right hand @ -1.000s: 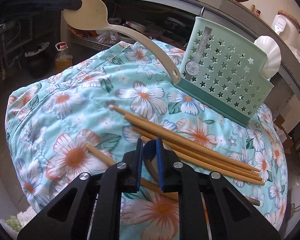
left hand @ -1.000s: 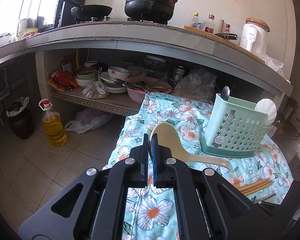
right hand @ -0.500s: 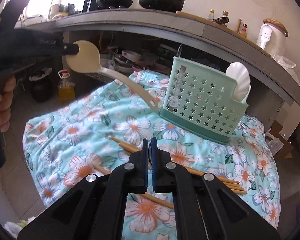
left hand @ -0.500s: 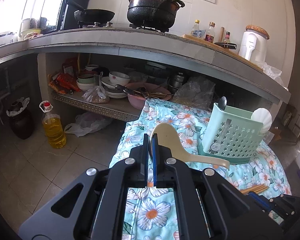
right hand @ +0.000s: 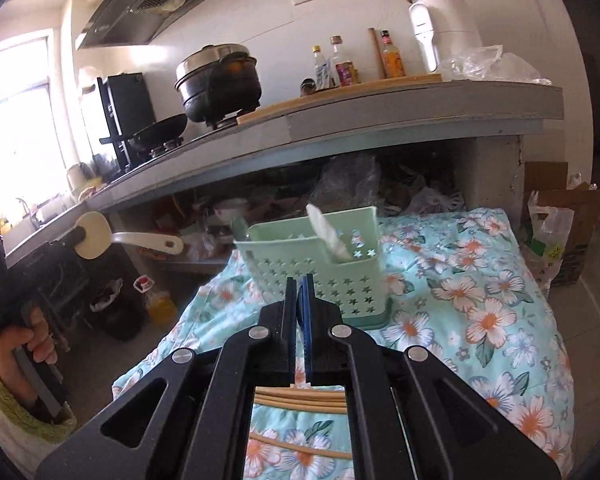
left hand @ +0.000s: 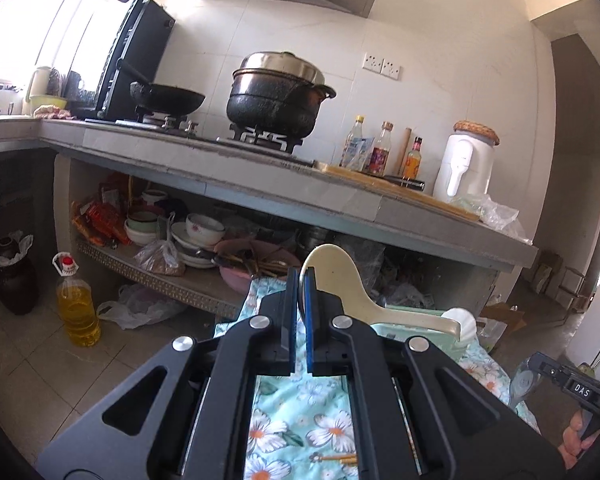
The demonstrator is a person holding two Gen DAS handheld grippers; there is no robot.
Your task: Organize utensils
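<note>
My left gripper (left hand: 299, 280) is shut on the bowl of a cream rice paddle (left hand: 340, 280), held high in the air; its handle points right over the green star-holed utensil holder (left hand: 416, 322). In the right wrist view the paddle (right hand: 112, 236) hangs left of the holder (right hand: 320, 264), which stands on the floral cloth (right hand: 480, 300) with a white spoon (right hand: 328, 232) in it. My right gripper (right hand: 300, 296) is shut on a metal spoon, seen in the left wrist view (left hand: 524, 380). Wooden chopsticks (right hand: 300, 398) lie on the cloth under it.
A concrete counter (left hand: 260, 176) runs behind with a black pot (left hand: 276, 96), wok (left hand: 168, 98), bottles (left hand: 376, 152) and white appliance (left hand: 468, 164). Bowls (left hand: 196, 232) fill the shelf below. An oil bottle (left hand: 76, 308) and dark jar (left hand: 10, 276) stand on the floor.
Both grippers have risen well above the cloth. The left lifted the paddle higher. The right closed on the metal spoon among the chopsticks and lifted it, and now faces the holder.
</note>
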